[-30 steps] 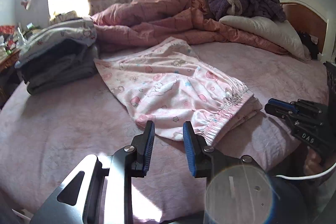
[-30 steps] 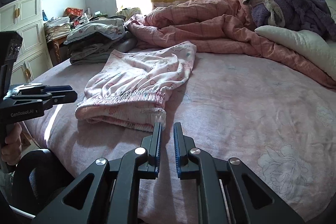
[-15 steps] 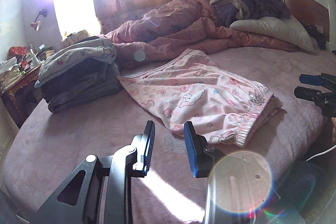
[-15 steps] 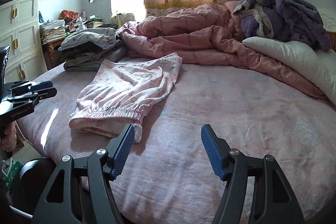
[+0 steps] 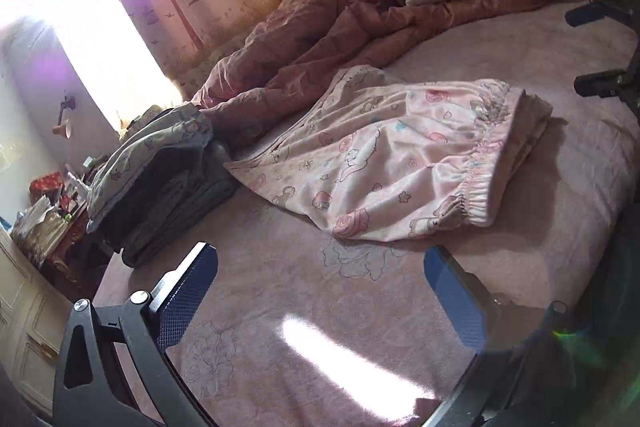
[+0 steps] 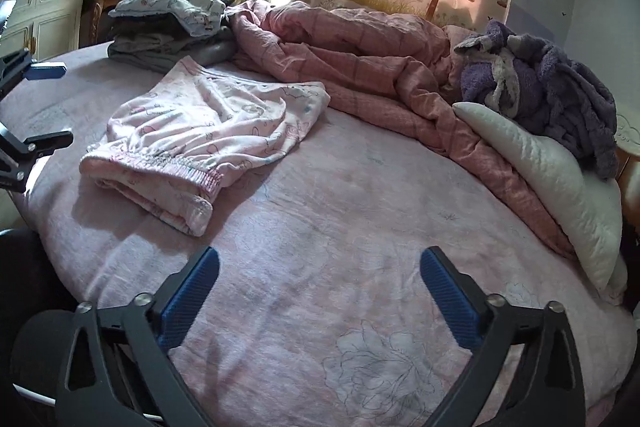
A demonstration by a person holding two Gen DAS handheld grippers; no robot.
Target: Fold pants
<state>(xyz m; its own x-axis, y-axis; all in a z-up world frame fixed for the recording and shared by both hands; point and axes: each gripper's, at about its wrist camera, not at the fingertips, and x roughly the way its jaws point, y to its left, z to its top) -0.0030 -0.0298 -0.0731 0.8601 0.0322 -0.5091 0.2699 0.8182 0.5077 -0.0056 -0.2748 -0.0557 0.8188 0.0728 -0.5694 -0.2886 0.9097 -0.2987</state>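
The pink pants lie folded on the bed, near a clothes stack. The left hand-held gripper and right hand-held gripper hover over bare sheet, jaws opening wide with nothing between them.

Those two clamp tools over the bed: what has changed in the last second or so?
Both have spread their fingers. The left gripper went from a narrow gap to wide, its fingers opening now; the right gripper from nearly shut to wide, also opening. Nothing is between either pair, and nothing was gripped or released. Both views have also tilted. The pink pants lie folded on the bed as before, beside the clothes stack.
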